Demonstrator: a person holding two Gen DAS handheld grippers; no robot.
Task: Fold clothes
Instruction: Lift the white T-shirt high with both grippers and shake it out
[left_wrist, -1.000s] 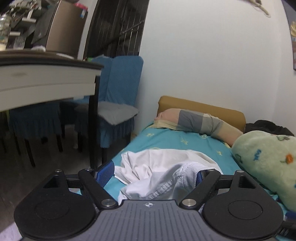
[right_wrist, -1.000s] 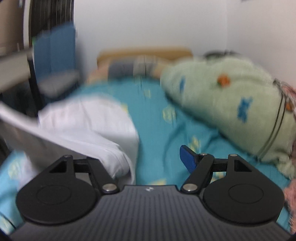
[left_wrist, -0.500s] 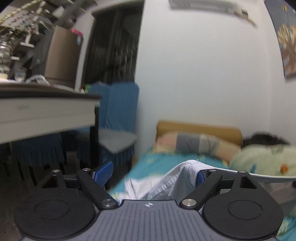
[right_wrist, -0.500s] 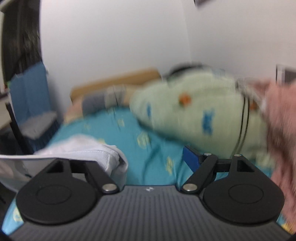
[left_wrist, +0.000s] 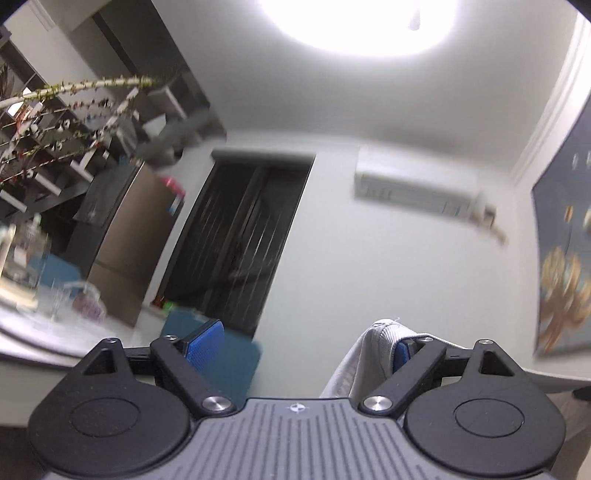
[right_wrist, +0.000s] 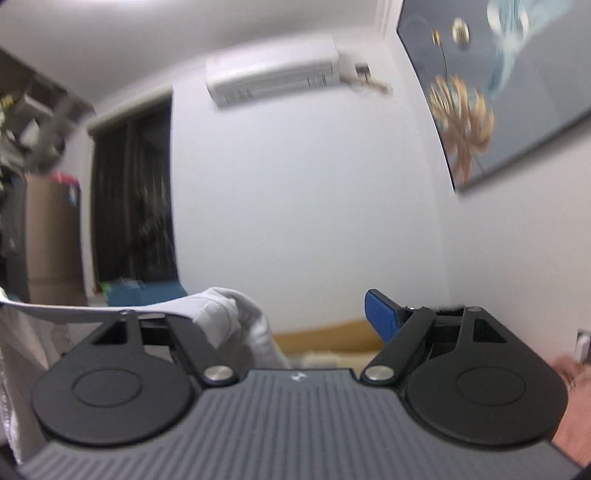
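Note:
A white garment (left_wrist: 369, 354) with a ribbed hem hangs over the right finger of my left gripper (left_wrist: 303, 339). That gripper's jaws stand wide apart, and its left blue pad (left_wrist: 205, 341) is bare. In the right wrist view the same white garment (right_wrist: 236, 314) drapes over the left finger of my right gripper (right_wrist: 303, 306). A taut edge of the cloth runs off to the left. The right gripper is also open, and its right blue pad (right_wrist: 380, 317) is bare. Both grippers are raised and point up at the wall.
A dark doorway (left_wrist: 236, 240), a wall air conditioner (right_wrist: 273, 81) and a framed picture (right_wrist: 498, 92) lie ahead. A cluttered table (left_wrist: 44, 325) and a blue chair (left_wrist: 218, 354) stand at the left. The wooden headboard (right_wrist: 325, 334) shows low. A hand (right_wrist: 569, 402) is at the right edge.
Both grippers have risen and tilted upward, taking the white garment up off the bed. The bed and pillows have dropped out of sight.

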